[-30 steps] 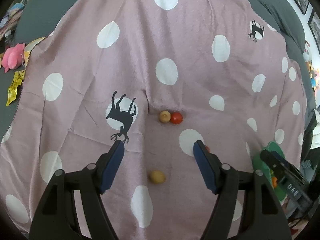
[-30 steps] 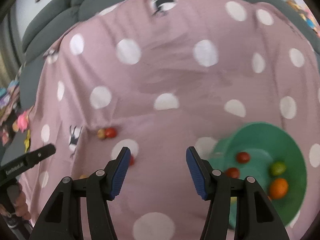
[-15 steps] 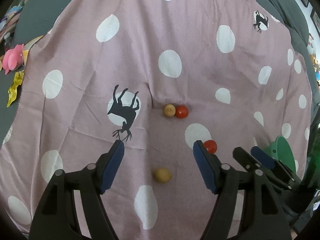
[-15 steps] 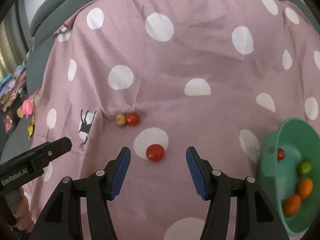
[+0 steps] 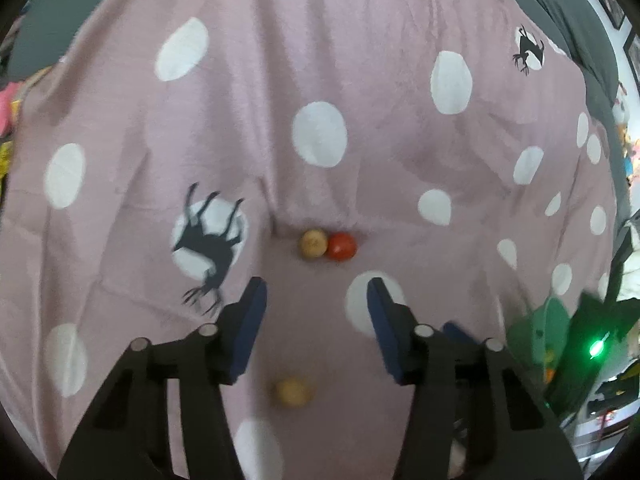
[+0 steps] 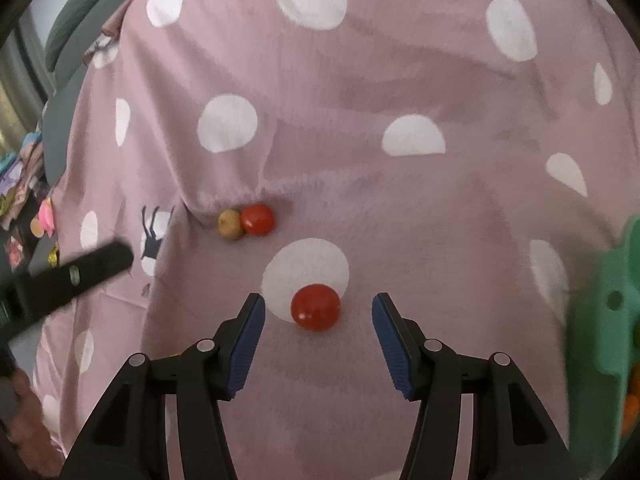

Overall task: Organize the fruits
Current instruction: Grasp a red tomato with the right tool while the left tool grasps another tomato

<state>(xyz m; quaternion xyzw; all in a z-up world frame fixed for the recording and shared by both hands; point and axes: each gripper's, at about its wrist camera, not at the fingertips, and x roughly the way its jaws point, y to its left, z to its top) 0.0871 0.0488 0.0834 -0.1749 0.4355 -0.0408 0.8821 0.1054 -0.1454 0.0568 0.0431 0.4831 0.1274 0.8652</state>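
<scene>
Since half a second ago our right tongs (image 6: 316, 308) have closed in on the lone red fruit (image 6: 315, 307): it was ahead of the tips, now it sits level with them, between the blue pads (image 6: 248, 340), touching neither. Right tongs spread wide, nothing held. Fruit lies on the near edge of a white dot of the pink spotted cloth (image 6: 360, 80).

Our left tongs (image 5: 316, 308) have also moved forward; the single tan fruit (image 5: 293, 391) now sits farther back between the two arms, behind the pads, blurred. Left tongs also apart, empty.

Outward from the right tongs:
- tan fruit (image 6: 231, 225) and red fruit (image 6: 258, 219) touching each other, tan one on the left, tucked at the foot of a fabric crease beyond the lone red one
- green bowl (image 6: 608, 304) at the right edge, blurred, an orange fruit (image 6: 631, 408) just visible inside at the frame edge
- left tongs' black arm crosses the left edge

Outward from the left tongs:
- same touching pair ahead of the tips, tan (image 5: 313, 243) left, red (image 5: 341, 246) right
- black deer print (image 5: 208, 248) on a white dot to the left of the pair
- green bowl (image 5: 556, 320) partly seen at the right edge, beside a green indicator light (image 5: 597, 346)
- grey bedding (image 5: 52, 12) beyond the cloth edge
</scene>
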